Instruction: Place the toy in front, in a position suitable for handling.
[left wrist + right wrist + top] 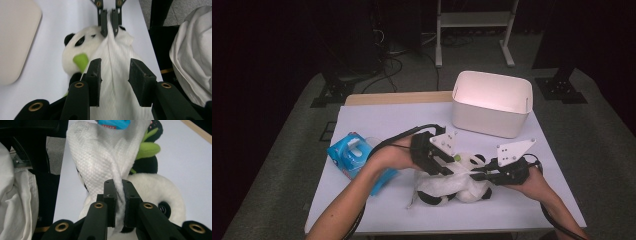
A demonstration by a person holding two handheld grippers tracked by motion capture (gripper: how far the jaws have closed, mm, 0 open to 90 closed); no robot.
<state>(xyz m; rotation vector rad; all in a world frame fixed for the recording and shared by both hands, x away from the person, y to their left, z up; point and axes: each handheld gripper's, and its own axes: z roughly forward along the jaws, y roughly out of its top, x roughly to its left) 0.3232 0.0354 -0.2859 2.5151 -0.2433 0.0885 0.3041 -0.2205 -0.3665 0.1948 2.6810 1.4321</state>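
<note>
The high view looks forward and down over the whole table. Each gripper view sits close behind its own jaws, low over the table. All three share the toy panda and white cloth.

A white bin stands at the table's far right. A blue packet, perhaps tissues, lies near the left edge. A white rack stands on the floor beyond.

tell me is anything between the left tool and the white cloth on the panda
Nothing visible. The left tool stands open astride the white cloth draped over the panda; the right tool pinches its far end.
</note>
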